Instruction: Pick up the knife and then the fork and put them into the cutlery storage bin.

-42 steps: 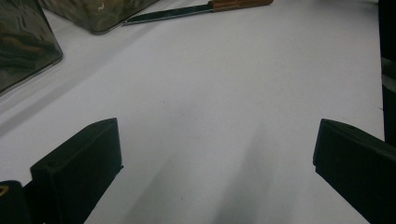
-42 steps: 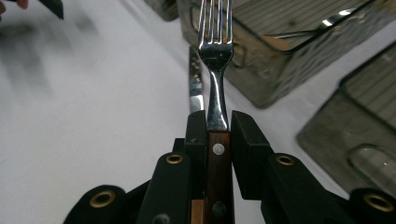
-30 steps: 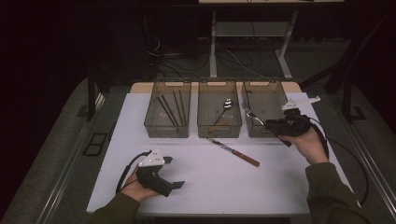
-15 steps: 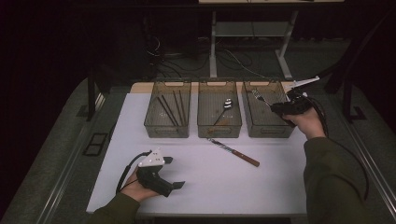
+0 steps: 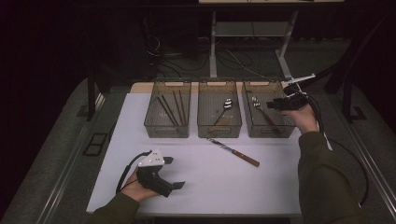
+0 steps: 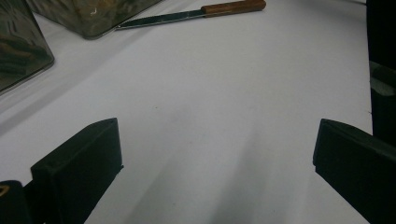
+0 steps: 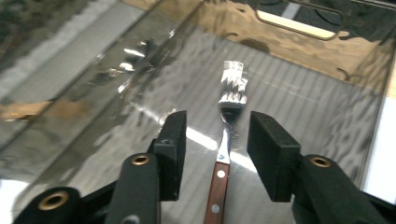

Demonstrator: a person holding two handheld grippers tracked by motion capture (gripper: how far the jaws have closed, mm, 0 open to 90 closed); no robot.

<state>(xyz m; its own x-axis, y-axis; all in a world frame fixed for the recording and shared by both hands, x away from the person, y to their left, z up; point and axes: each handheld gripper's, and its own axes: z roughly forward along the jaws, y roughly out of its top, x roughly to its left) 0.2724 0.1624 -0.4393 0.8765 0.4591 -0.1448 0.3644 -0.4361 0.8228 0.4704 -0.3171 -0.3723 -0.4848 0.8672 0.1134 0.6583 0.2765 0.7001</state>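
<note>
Since the earlier frames, the right gripper (image 5: 274,105) has been carried from the table edge to the right bin (image 5: 267,131), and the fork (image 7: 228,140) now lies on that bin's floor. In the right gripper view the jaws stand apart on either side of the fork's neck without touching it, so the fork seems to have been let go just now; its wooden handle runs back between the jaws and its tines point to the far wall. This placing suggests a sorting of cutlery by kind, each kind into its own bin. The left gripper (image 5: 171,171) is rested low on the white table (image 5: 280,186), with its jaws wide apart and nothing between them, probably kept ready for the next piece. One knife (image 5: 233,151) with a wooden handle is left on the table in front of the middle bin (image 5: 219,129), so it is judged to be the next thing to sort. Three bins are counted in a row; in the left bin (image 5: 167,130) about three or four dark sticks are seen, in the middle bin one spoon-like piece, and in the right bin one fork, as far as can be told.
</note>
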